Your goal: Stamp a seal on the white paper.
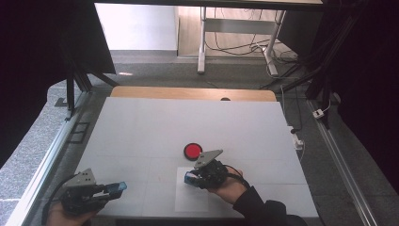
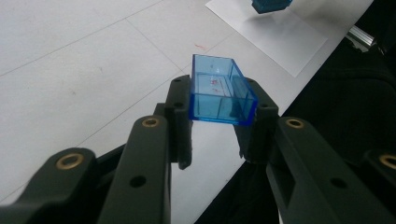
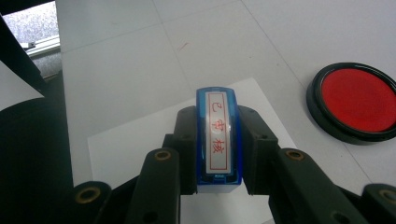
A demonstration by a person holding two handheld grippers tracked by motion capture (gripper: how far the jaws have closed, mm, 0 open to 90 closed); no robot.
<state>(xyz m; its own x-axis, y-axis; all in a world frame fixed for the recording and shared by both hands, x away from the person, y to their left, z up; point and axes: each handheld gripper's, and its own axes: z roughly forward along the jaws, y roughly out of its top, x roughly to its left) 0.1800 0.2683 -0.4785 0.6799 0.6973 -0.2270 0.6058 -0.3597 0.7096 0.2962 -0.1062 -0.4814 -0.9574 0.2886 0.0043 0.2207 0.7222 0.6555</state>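
- Count: one blue stamp (image 3: 218,140), one blue transparent cap (image 2: 220,91), one red ink pad (image 3: 358,101), one white paper sheet (image 1: 190,200), two grippers.
- The stamp is clamped between the jaws of the right gripper (image 3: 218,149); its narrow white face, framed in red with three red characters, is turned toward the right gripper view's camera.
- In the high view the stamp (image 1: 190,178) sits at the tip of the right gripper (image 1: 194,178), above the far part of the paper sheet; whether it touches the sheet cannot be told.
- The cap is held by its two side walls in the left gripper (image 2: 219,116), open side up and empty — faint red marks show through its bottom.
- In the high view the cap (image 1: 117,187) and left gripper (image 1: 113,189) are near the table's front left corner, well apart from the stamp.
- The ink pad (image 1: 193,151) — a round black rim around a red disc — lies uncovered just beyond the right gripper, off the paper.
- Surface: a white table top (image 1: 155,127) with faint seam lines and a wooden strip along the far edge.
- Room: grey floor, aluminium rails on both sides, a white table frame and loose cables at the back.
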